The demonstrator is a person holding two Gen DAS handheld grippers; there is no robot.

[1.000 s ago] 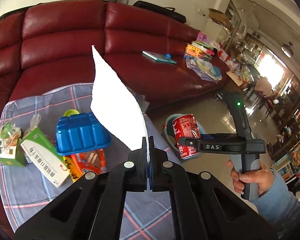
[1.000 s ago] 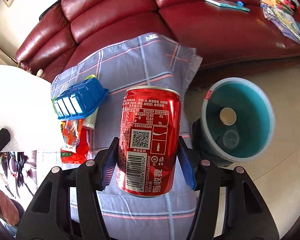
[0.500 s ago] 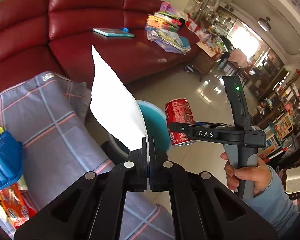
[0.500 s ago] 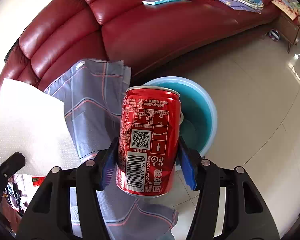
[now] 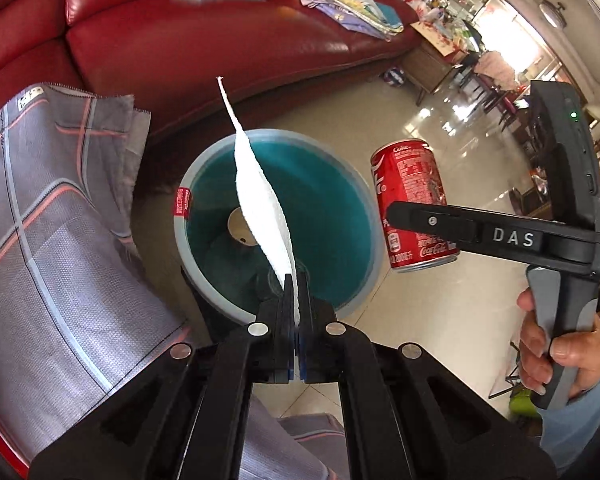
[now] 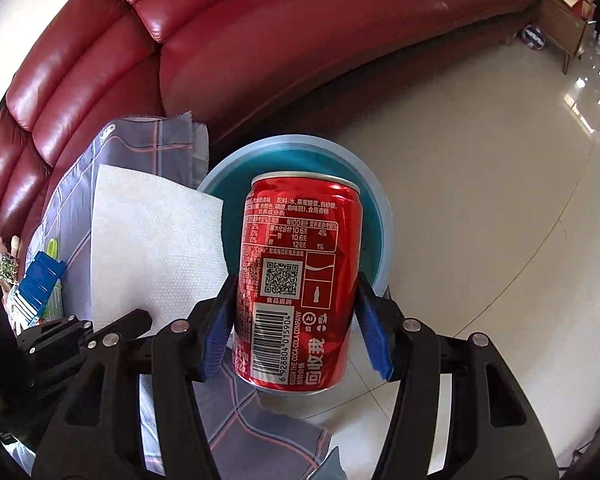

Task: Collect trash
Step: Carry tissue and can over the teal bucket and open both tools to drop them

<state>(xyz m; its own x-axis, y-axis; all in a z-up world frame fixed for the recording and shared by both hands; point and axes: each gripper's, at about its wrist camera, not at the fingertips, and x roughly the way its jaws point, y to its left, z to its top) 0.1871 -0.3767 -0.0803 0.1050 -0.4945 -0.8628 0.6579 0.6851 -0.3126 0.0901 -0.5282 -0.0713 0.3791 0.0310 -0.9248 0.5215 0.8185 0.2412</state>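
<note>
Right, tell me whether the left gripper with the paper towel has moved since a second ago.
Yes. The left gripper, shut on the paper towel, has swung off the cloth-covered table and now sits over the teal bin.

A: My left wrist view rides just behind its own fingers, tipped steeply down and close over the teal bin (image 5: 204,280), sofa (image 5: 180,40) at the top

B: And the right?

A: Same sort of mount, also pitched down, the bin (image 6: 384,216) close below. Both views share the bin, the sofa (image 6: 260,48) and the checked cloth (image 5: 60,220), and each catches the other gripper
</note>
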